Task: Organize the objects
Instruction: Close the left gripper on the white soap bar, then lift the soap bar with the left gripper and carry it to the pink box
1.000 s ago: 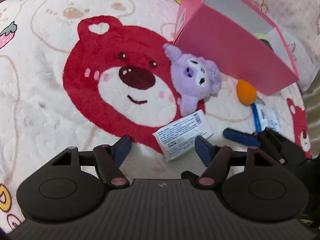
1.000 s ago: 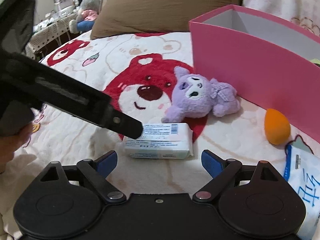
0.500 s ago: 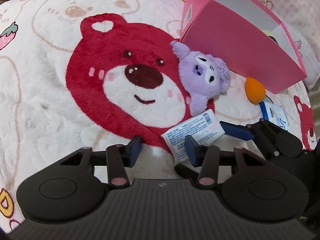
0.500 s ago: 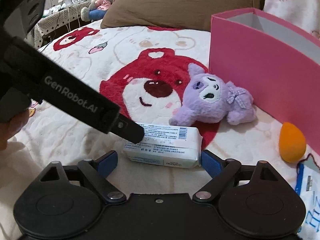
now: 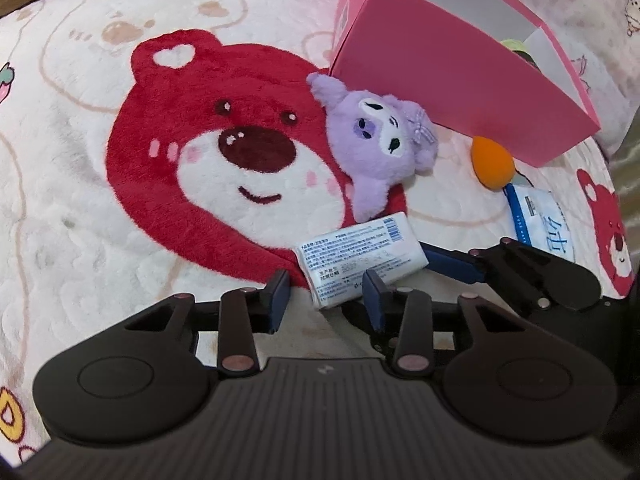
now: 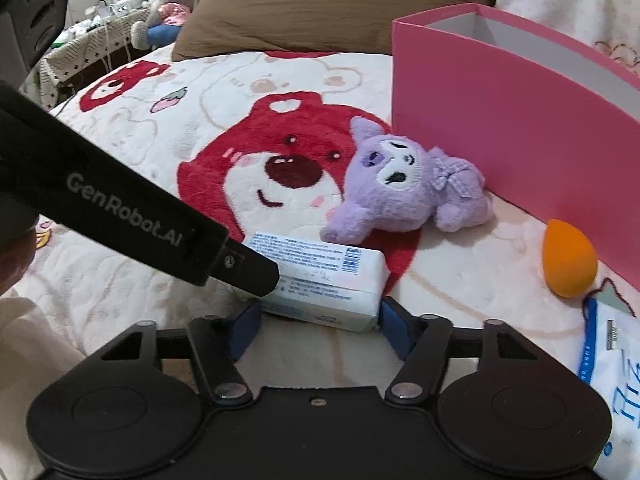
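Note:
A white tissue pack (image 5: 360, 260) (image 6: 320, 280) lies on the bear-print blanket. My right gripper (image 6: 320, 320) has its blue fingers on both ends of the pack, closed against it. My left gripper (image 5: 326, 294) is partly open above the pack's near corner, and its right finger (image 5: 374, 292) overlaps the pack. The left gripper's body (image 6: 120, 220) crosses the right wrist view and touches the pack's top. A purple plush toy (image 5: 380, 148) (image 6: 408, 184) lies beside a pink open box (image 5: 452, 60) (image 6: 512, 120). An orange sponge egg (image 5: 490, 162) (image 6: 568, 262) sits by the box.
A white and blue packet (image 5: 540, 224) (image 6: 616, 372) lies at the right. A brown pillow (image 6: 340, 4) stands at the head of the bed. A cluttered table with soft toys (image 6: 132, 20) is at the far left. Something green (image 5: 520, 50) shows inside the box.
My right gripper moved forward and its fingers closed onto the tissue pack's ends. My left gripper narrowed its opening and moved in over the pack.

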